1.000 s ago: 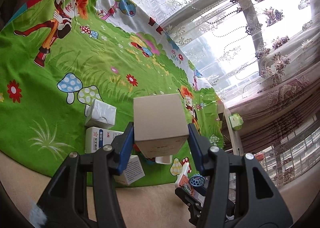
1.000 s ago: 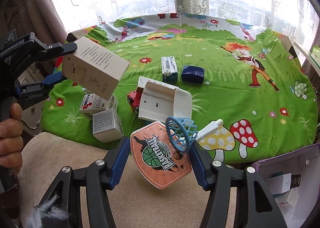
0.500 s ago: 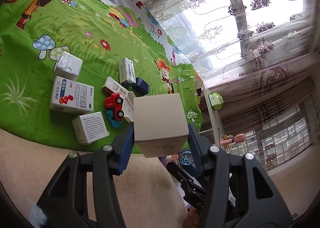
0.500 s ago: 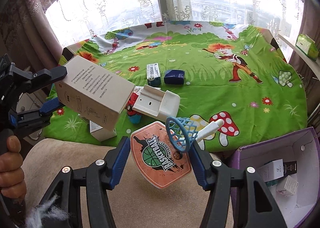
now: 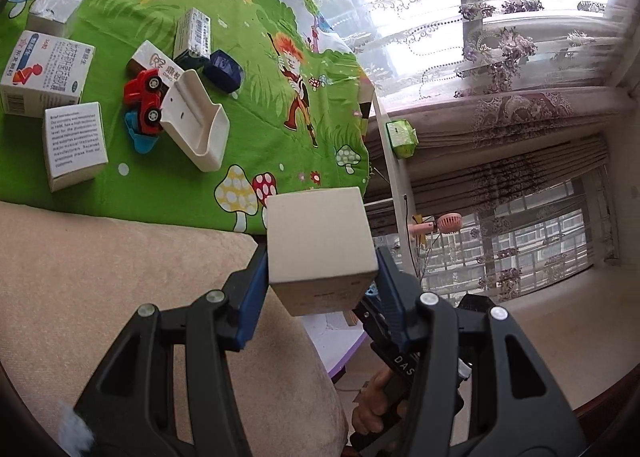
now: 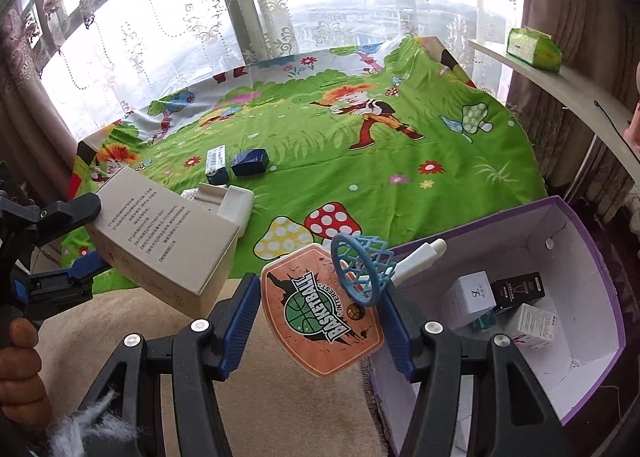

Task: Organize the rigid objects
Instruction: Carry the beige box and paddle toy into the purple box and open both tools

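Left hand-held gripper [image 5: 320, 281] clamps a beige carton [image 5: 320, 241]; right hand-held gripper [image 6: 318, 321] clamps a toy basketball hoop [image 6: 324, 309] beside an open purple box [image 6: 592, 297].

tan carton [image 5: 320, 241] held aloft, orange toy backboard [image 6: 320, 309] tilted

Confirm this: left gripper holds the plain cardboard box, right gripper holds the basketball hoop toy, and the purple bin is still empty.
Not empty. The right wrist view shows the purple bin already holding several small boxes. The grips are as stated.
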The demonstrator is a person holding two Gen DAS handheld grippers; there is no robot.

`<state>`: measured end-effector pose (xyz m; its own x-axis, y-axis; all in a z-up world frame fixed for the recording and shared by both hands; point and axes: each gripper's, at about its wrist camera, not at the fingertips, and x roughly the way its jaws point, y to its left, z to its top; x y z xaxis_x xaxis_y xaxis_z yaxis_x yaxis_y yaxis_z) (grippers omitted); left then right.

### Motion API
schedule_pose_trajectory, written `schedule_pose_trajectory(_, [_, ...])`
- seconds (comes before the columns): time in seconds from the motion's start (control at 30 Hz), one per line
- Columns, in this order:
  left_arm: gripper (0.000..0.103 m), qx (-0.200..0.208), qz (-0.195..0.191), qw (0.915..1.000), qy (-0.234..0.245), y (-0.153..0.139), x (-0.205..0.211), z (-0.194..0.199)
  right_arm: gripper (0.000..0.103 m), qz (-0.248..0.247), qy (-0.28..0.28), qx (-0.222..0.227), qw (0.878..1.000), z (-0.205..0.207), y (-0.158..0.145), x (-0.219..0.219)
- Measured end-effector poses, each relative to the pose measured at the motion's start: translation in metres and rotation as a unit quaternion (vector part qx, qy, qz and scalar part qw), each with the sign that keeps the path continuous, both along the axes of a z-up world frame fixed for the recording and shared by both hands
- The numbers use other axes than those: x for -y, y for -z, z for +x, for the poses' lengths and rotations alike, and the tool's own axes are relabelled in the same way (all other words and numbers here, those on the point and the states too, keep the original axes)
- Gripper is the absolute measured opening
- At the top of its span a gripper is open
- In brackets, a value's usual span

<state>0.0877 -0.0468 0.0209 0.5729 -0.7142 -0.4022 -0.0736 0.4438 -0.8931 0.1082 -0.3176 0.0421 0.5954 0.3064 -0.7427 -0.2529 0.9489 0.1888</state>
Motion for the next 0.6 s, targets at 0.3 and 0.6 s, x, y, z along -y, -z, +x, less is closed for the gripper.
schedule_pose_trajectory(0.3, [0.056,-0.019,-0.012,0.9981,0.057,0.006,0.043,0.004,0.059,0.009,0.096,-0.016,0.995,0.010,0.005,0.066])
schedule_pose_trajectory(0.6, [0.064,-0.026,-0.002,0.9867,0.161,0.008,0.090,0.006,0.060,0.007,0.153,-0.026,0.988,0.016,0.005,0.102])
